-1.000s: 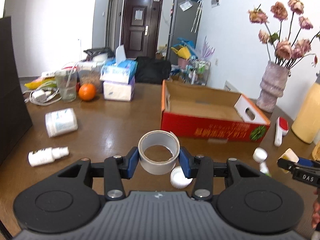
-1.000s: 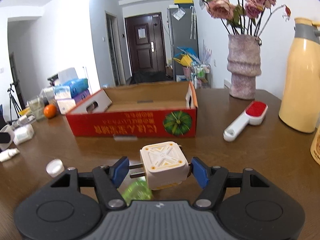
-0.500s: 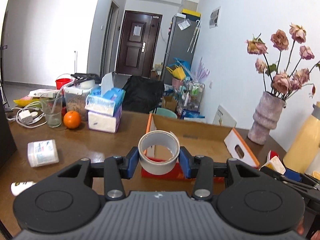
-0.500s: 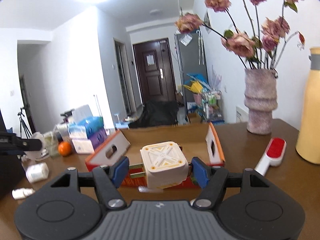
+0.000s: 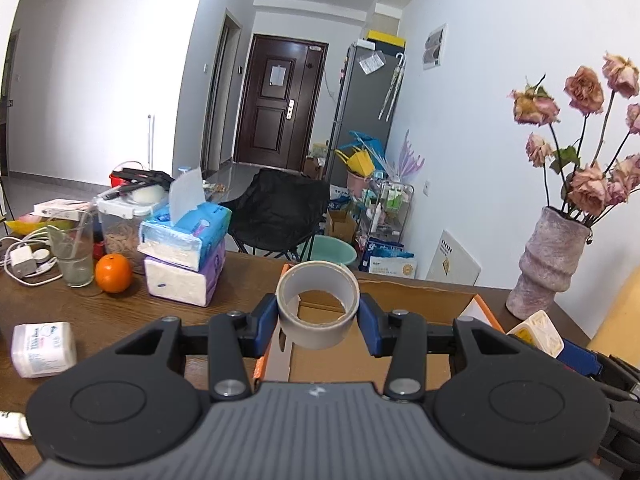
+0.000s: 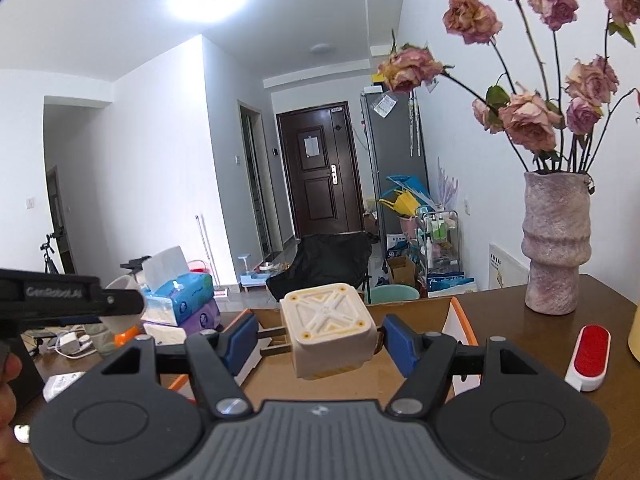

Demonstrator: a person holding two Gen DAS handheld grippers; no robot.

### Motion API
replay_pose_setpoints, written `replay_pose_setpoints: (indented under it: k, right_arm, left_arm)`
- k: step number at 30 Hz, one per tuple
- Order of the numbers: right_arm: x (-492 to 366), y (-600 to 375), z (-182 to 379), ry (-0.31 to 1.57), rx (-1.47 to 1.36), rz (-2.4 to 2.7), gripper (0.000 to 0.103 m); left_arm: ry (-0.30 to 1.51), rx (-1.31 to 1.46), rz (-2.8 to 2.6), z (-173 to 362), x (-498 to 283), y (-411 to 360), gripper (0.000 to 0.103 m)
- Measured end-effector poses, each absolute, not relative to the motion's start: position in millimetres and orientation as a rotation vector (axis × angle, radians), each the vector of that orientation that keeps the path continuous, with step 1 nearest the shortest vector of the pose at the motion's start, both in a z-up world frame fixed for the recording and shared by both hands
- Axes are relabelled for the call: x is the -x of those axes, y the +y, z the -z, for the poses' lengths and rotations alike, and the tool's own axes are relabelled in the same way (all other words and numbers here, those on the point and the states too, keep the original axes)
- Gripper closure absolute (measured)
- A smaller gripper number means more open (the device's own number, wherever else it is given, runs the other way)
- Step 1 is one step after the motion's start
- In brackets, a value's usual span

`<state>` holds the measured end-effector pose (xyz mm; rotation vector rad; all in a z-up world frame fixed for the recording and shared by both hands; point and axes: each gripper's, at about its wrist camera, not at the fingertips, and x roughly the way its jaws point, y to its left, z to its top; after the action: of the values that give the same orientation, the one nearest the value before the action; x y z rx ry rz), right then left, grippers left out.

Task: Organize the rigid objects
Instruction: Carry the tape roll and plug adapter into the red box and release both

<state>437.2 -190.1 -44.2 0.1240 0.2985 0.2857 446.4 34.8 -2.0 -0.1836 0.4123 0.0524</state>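
Vase right of box

Left claw, right claw: black frames, blue pads, silver screws.

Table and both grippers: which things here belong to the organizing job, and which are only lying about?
Belong to the job:
- tape roll, held in left gripper
- plug adapter, held in right gripper
- cardboard box, beneath both

Lying about:
- orange
- tissue packs
- vase
- glass
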Motion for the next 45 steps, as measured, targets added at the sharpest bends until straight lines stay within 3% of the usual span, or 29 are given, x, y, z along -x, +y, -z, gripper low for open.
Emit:
replay_pose_setpoints:
  k: [28,45]
  right_arm:
    - [-553,-170,78,0.428,-0.074,-0.256,0.035]
    - [-576,-168,107,0.561,-0.014,-0.211,0.035]
  left_arm:
    - [0.539,0.099,-0.017,45,-574,22,0.059]
    - [0.634,0.019,-0.029,83,-600,15,0.057]
